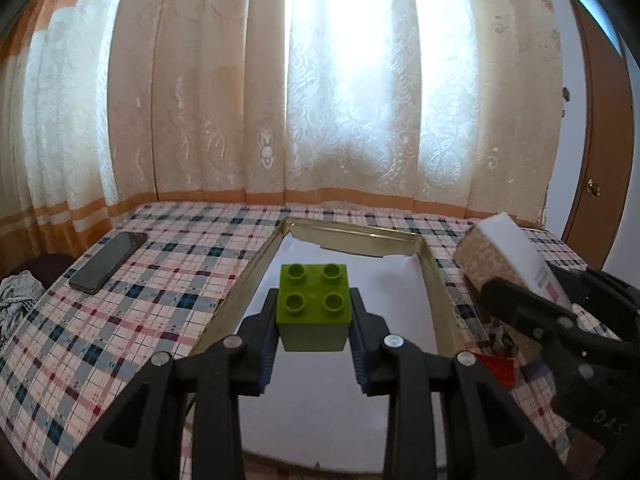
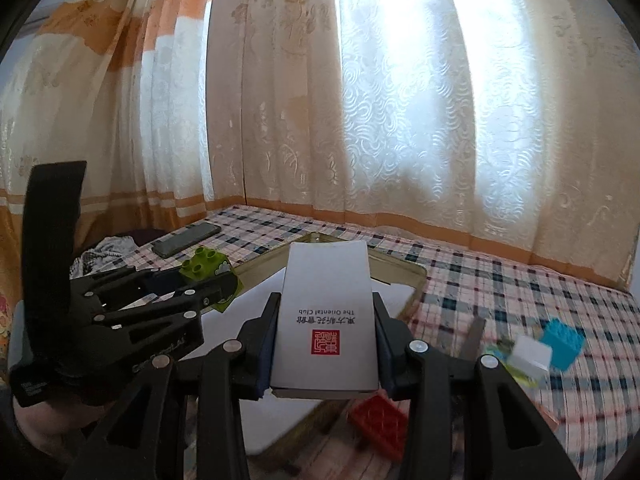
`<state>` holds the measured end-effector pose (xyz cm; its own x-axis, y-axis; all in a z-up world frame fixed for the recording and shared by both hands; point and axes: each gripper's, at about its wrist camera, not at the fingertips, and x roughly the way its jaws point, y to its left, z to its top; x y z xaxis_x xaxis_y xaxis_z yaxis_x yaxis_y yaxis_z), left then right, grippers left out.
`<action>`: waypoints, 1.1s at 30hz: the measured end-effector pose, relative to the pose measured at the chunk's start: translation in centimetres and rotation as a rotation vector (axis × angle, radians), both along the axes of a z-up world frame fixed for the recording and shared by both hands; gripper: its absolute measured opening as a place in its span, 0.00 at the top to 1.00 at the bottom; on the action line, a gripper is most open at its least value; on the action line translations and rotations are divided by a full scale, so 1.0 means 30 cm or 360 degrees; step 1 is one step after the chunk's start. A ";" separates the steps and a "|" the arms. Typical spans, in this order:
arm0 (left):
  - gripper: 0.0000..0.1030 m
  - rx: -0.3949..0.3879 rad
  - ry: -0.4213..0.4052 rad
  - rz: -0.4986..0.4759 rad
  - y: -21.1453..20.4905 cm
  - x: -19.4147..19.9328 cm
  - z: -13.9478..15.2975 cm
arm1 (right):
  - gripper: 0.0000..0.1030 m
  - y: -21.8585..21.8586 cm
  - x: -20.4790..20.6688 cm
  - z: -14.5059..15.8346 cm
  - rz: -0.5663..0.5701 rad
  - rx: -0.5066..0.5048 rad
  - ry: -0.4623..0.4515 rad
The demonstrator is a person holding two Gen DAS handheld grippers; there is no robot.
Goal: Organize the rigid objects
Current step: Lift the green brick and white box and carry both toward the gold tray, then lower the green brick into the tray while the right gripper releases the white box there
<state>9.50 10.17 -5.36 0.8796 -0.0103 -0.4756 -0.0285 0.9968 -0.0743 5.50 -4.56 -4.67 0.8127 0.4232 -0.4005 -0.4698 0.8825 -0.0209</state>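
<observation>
My left gripper (image 1: 314, 312) is shut on a lime green four-stud brick (image 1: 314, 306), held above the white-lined metal tray (image 1: 434, 276). My right gripper (image 2: 326, 312) is shut on a white box (image 2: 326, 316) printed with a red seal, also lifted over the tray (image 2: 416, 276). In the left wrist view the same box (image 1: 508, 256) shows at the right with a patterned side, between the right gripper's fingers. The right wrist view shows the green brick (image 2: 206, 266) in the left gripper (image 2: 216, 280) at the left.
A dark phone (image 1: 108, 262) lies on the checked tablecloth at the far left. A red brick (image 2: 378, 416), a blue brick (image 2: 562, 340) and a white block (image 2: 530, 354) lie to the tray's right. Curtains hang behind the table. A wooden door (image 1: 600, 184) stands at the right.
</observation>
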 end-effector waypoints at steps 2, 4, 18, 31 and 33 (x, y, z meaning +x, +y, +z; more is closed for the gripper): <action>0.70 -0.0017 0.0056 -0.0013 0.014 0.039 0.002 | 0.57 0.019 0.057 -0.003 -0.0005 -0.0006 0.0051; 0.70 -0.0012 0.0086 0.0002 0.026 0.070 0.005 | 0.57 0.032 0.111 -0.012 -0.0023 -0.0002 0.0120; 0.70 0.0063 0.0408 -0.0044 0.043 0.264 -0.020 | 0.57 0.070 0.343 -0.083 -0.0026 -0.0034 0.0428; 0.70 0.0096 0.0591 -0.0064 0.034 0.375 -0.050 | 0.57 0.125 0.436 -0.138 -0.0026 -0.0182 0.0622; 0.70 0.0116 0.0599 -0.0059 0.033 0.382 -0.054 | 0.57 0.131 0.441 -0.140 -0.0019 -0.0187 0.0631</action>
<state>20.94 11.15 -6.99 0.6430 0.0069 -0.7658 -0.0042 1.0000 0.0056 18.73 -0.63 -8.86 0.5904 0.3474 -0.7285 -0.4515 0.8903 0.0587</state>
